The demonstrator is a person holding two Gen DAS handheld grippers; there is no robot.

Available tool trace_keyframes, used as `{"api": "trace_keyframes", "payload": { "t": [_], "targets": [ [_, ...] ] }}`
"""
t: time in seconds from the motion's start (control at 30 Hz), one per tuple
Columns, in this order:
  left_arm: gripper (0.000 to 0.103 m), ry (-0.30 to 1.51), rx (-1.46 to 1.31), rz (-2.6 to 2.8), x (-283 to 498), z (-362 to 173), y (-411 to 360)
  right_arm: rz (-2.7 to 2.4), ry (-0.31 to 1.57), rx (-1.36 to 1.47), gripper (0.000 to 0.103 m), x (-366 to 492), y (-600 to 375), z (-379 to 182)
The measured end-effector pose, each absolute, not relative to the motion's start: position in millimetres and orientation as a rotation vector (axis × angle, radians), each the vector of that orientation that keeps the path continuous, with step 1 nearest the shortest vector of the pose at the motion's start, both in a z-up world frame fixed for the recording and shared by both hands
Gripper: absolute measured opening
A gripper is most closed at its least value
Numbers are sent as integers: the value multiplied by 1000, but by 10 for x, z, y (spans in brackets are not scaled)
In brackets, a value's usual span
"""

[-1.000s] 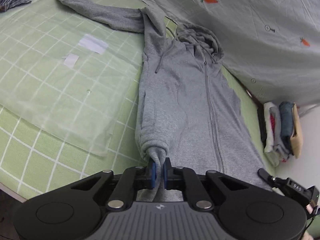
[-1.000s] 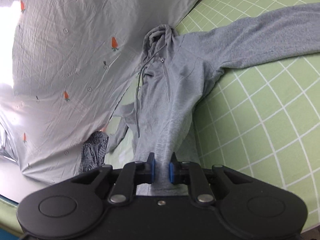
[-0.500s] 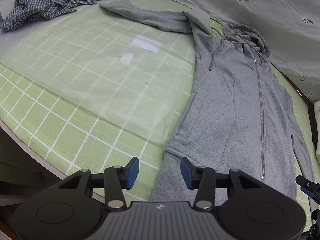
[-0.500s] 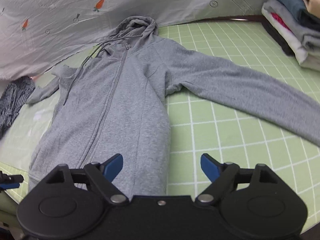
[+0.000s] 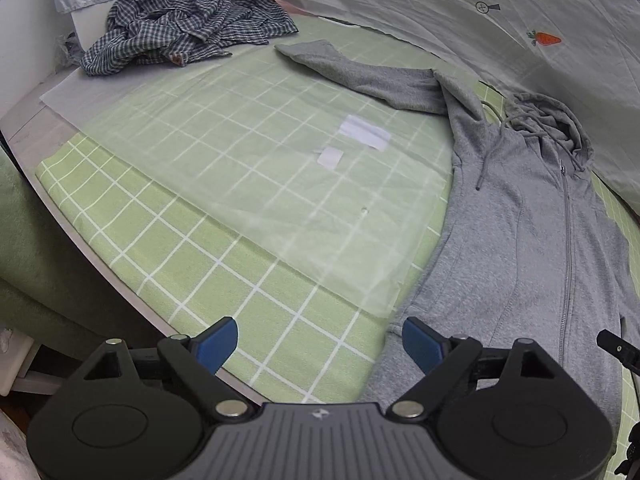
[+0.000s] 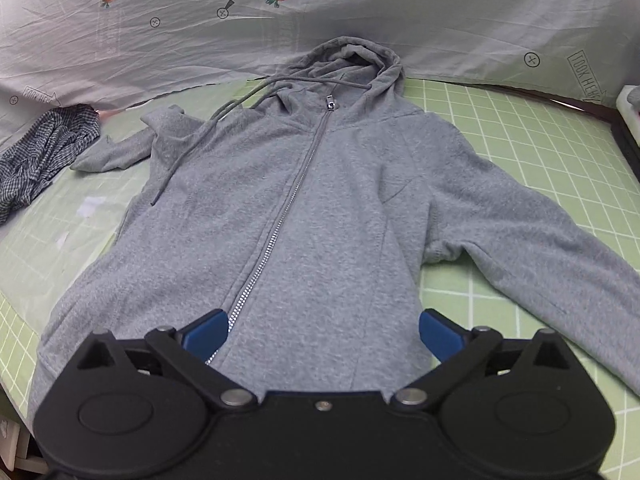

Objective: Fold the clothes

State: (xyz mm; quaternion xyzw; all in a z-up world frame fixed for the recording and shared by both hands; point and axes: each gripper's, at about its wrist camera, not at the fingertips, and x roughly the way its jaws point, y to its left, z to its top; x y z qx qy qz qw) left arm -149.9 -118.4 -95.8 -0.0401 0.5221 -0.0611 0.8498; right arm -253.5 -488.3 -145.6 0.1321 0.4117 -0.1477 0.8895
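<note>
One grey zip hoodie (image 6: pixel 320 216) is laid out face up on the bed's green checked sheet (image 5: pixel 224 288), zipped shut, its hood (image 6: pixel 352 56) toward the pale carrot-print cover (image 6: pixel 160 12) at the far side. Its sleeves are spread to either side: one (image 5: pixel 360 76) is stretched toward the crumpled checked shirt (image 5: pixel 184 16), the other (image 6: pixel 540 240) is extended across the sheet on the opposite side. The hem lies nearest the cameras, at the bed's near edge.

Both tools have just been opening, and nothing is seen pinched between their pads. The left tool (image 5: pixel 320 344) is spread above the sheet, with the hoodie's hem corner just beside its right pad. The right tool (image 6: pixel 324 332) is spread wide over the lower front of the hoodie, near the bottom of the zipper (image 6: pixel 280 232).

Judged from this layout, only the flattening is done: no fold has been made in the hoodie. The sleeves are yet to be turned in over the body and the body doubled up. The checked shirt is unfolded too, and part of it is seen resting on a translucent sheet (image 5: pixel 280 184) spread over the bed.
</note>
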Motion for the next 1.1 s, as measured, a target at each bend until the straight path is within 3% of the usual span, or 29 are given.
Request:
{"api": "trace_keyframes", "payload": {
  "t": [0.3, 0.53, 0.83, 1.1],
  "targets": [
    [90, 1064, -38, -183, -719, -980, -844, -526, 856, 298, 103, -2242, -4761, -1801],
    [90, 1053, -43, -275, 125, -1051, -668, -684, 725, 290, 103, -2194, -4658, -1934],
    [90, 1076, 42, -377, 1207, -1289, -756, -722, 667, 286, 103, -2211, -4644, -1974],
    [88, 1084, -106, -377, 1856, -1433, -986, -781, 679, 299, 103, -2185, -4676, -1998]
  ]
}}
